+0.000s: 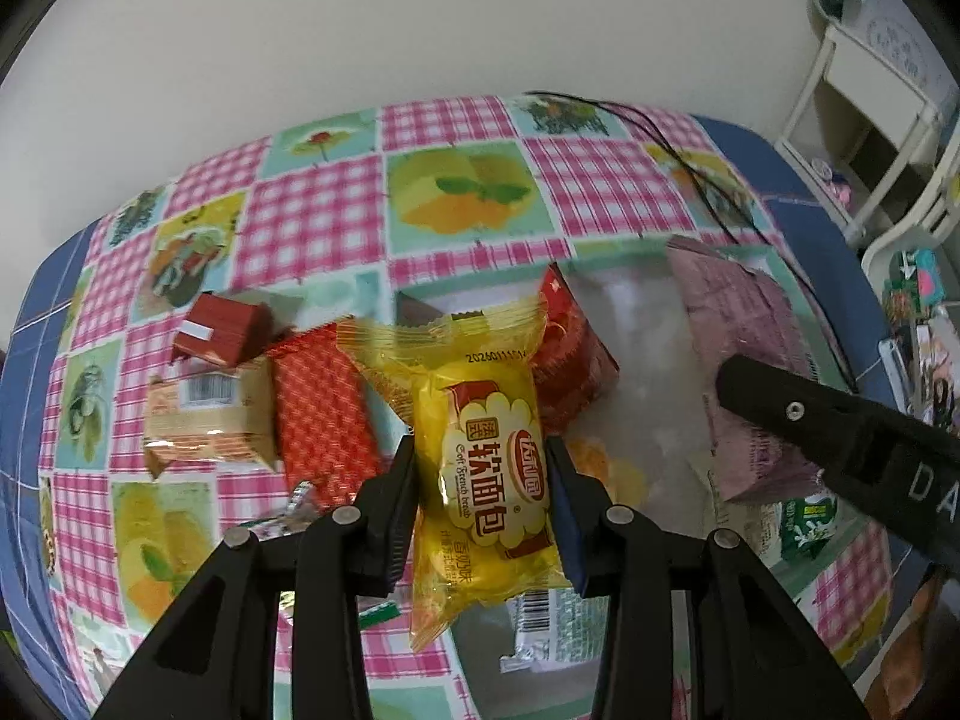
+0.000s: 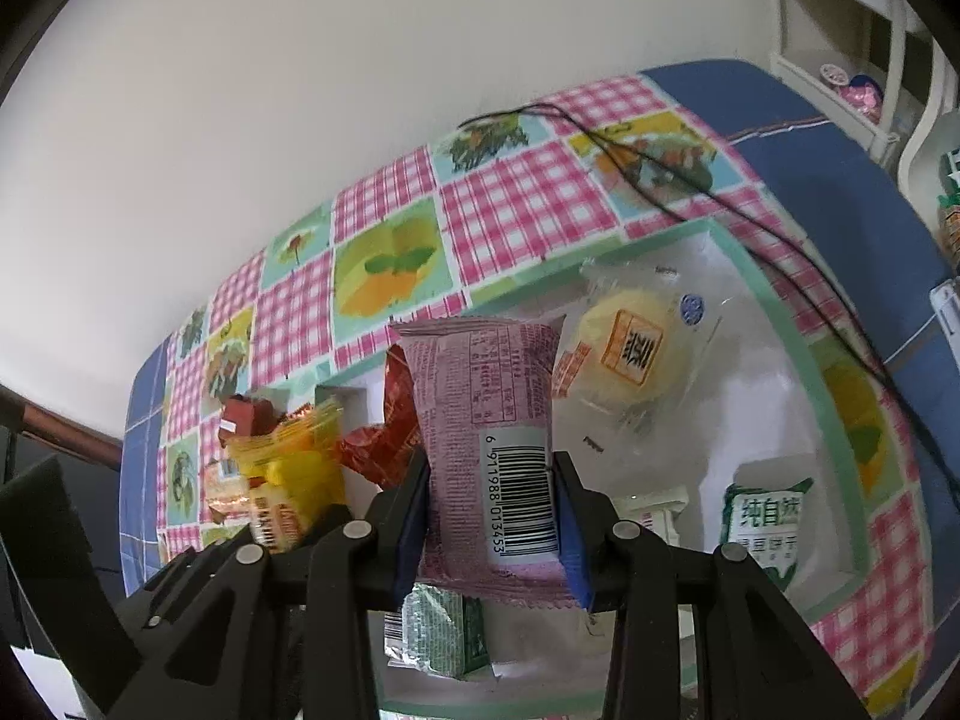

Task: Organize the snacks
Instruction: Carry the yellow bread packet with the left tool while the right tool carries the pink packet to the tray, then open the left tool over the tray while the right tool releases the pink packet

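Checked pink fruit-print worktop against a white wall, left gripper clamping a yellow plastic soft-bread packet beside the clear tray, right gripper pinching a pink foil snack packet over it, red wrappers lying nearby.

Yellow bread packet upright — pink barcoded packet upright, both clamped

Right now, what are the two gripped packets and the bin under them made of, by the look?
Yellow bread packet: thin glossy plastic film, partly see-through, with crimped end seals. Pink packet: matte printed film, likely plastic or foil-lined; serrated seal at the bottom edge. Bin: frosted translucent plastic, probably rigid; light diffuses through its wall. Left gripper and right gripper each pinch their packet.
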The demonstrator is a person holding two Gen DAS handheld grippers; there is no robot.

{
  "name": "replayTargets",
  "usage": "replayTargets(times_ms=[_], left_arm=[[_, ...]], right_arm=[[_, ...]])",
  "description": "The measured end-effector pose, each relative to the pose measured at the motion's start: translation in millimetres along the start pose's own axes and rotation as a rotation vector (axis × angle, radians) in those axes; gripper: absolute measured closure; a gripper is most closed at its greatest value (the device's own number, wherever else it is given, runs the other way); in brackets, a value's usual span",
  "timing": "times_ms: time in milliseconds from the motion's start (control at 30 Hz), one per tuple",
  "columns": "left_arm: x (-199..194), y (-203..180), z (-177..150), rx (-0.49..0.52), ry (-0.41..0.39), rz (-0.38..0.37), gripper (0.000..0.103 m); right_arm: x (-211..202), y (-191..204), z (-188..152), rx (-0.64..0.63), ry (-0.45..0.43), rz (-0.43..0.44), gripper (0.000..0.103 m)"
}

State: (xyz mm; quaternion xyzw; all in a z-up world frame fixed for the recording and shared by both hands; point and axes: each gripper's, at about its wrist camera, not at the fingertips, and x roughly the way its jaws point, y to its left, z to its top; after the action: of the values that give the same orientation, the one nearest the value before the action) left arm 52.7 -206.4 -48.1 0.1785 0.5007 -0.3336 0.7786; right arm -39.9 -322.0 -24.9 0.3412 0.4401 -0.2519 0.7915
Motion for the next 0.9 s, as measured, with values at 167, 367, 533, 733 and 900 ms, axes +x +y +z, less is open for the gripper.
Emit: replayTargets(times_ms=[167, 367, 533, 733, 900], left_arm=[[10.1, -10.4, -2.2, 0.035, -0.009, 0.021, 0.062], [22.3, -15.0, -3.3, 0.033, 0.009, -0.015, 0.062], [22.2, -13.9, -1.2, 0.026, 0.015, -0.023, 0.062], [-1.1, -10.5, 8.0, 0.017, -0.017, -0.048, 0.05], [-28.5, -4.1, 15.8, 0.006, -0.055, -0.033, 0.05]], right_arm=[[13.5, 0.4, -3.4, -0.009, 0.025, -0.009, 0.062], [25.1, -3.7, -6.1, -0.004, 0.049, -0.024, 0.062], [27.4, -6.0, -4.5, -0.001, 0.054, -0.036, 0.061], [10.9, -2.8, 2.5, -0.008, 0.02, -0.044, 0.044], [-13.1, 1.8, 9.0, -0.014, -0.03, -0.05, 0.044]])
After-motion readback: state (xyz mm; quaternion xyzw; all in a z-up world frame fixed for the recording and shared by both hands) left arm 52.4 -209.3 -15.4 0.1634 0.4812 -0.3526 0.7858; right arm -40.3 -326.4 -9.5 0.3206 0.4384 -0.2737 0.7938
